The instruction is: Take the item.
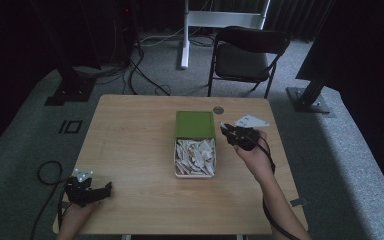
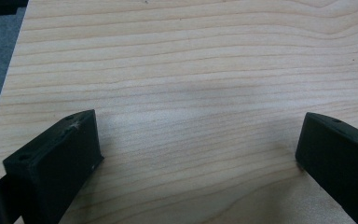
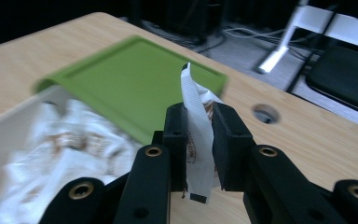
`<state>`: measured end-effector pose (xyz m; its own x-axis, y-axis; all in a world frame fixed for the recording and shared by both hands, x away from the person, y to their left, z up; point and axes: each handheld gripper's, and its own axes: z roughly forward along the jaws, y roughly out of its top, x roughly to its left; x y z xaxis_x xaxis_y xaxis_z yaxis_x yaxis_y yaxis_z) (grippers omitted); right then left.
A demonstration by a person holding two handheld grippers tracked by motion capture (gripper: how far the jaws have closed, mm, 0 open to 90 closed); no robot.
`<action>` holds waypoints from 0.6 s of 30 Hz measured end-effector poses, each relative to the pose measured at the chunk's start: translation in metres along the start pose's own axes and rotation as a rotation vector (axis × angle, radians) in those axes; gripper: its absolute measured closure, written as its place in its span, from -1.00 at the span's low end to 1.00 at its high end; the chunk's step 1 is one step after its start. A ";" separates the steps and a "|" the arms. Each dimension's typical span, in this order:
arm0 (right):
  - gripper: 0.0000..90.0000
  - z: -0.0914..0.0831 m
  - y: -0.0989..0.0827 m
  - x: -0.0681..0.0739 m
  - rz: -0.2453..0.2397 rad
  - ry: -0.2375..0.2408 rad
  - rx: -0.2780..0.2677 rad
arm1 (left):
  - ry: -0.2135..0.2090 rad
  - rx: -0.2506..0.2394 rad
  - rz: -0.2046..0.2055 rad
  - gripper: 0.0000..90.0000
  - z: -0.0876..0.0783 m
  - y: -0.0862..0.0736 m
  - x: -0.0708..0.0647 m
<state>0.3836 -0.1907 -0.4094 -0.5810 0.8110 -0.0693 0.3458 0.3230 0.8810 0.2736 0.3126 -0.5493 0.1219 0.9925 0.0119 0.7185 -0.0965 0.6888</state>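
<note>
One white packet point(image 3: 196, 135) sits clamped in your right gripper point(image 3: 199, 140), just beside the white box point(image 1: 176, 157) of packets with its green lid point(image 1: 195, 124); your left gripper point(image 2: 196, 149) rests wide open on the table point(image 1: 130, 145).

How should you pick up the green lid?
Probably by its far edge. The green lid lies flat across the far end of the white box, its near edge over the packets. The open left gripper could come from the far side.
</note>
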 end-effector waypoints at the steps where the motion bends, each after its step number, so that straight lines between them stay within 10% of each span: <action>1: 0.70 0.001 -0.002 -0.003 0.010 -0.013 0.001 | 0.000 -0.002 -0.002 -0.99 0.000 0.000 0.000; 18: 0.70 0.049 -0.038 -0.053 0.071 -0.199 0.142 | 0.000 0.000 -0.001 -0.99 0.000 0.000 0.000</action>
<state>0.4378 -0.2223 -0.4620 -0.3998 0.9096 -0.1132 0.4887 0.3160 0.8132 0.2736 0.3126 -0.5493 0.1215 0.9925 0.0114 0.7184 -0.0959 0.6890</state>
